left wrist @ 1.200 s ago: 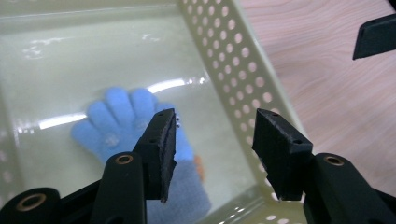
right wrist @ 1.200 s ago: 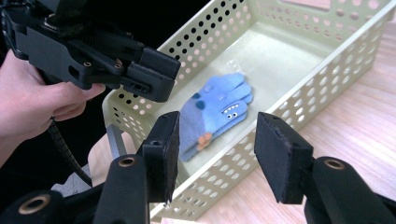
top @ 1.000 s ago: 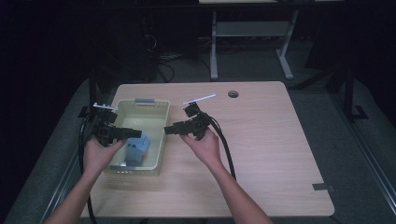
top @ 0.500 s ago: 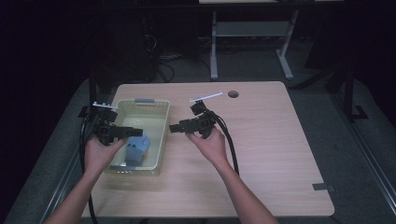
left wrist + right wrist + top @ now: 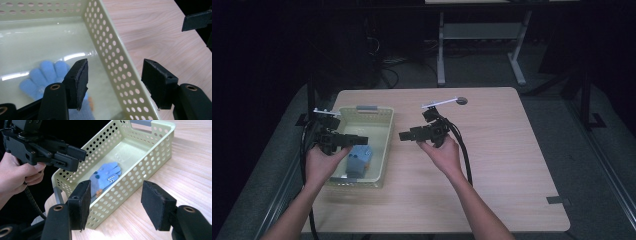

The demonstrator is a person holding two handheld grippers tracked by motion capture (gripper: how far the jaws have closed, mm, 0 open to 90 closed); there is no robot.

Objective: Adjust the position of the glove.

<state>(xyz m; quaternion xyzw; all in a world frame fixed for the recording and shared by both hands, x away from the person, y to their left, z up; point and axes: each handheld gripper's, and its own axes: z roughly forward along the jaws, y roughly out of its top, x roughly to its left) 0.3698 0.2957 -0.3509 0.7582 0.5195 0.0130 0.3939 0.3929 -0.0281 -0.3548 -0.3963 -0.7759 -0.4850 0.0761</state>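
table (image 5: 492, 165): light wood top, dark room around it, bare on the right half.

basket (image 5: 377, 150): pale yellow perforated bin on the left side of the table, long axis running near-to-far, grey handle clip at the far end.

left gripper (image 5: 362, 141): held level over the basket's left-near part, jaws pointing right. in the left gripper view the jaws stand apart with nothing between the pads, straddling the basket's right wall from above, not touching it. they have just been opening.

right gripper (image 5: 404, 135): hovers over bare table just right of the basket, jaws pointing left toward it. also spread, pads empty, and these too have just been opening. in the right gripper view it looks across the basket wall at the contents.

blue glove (image 5: 105, 178): small knit glove with little face prints and orange dots, lying flat on the basket floor in the near half, fingers toward the far end. neither gripper touches it.

my read: this looks like the release step of dropping the glove in the bin; both tools are empty and clear of it. if so, next move is just backing both hands off, keeping the left jaws from catching the wall. if it's a pick instead, the left gripper has to tip down and come in over the cuff end, since the fabric lies flat and needs a pinch from above.
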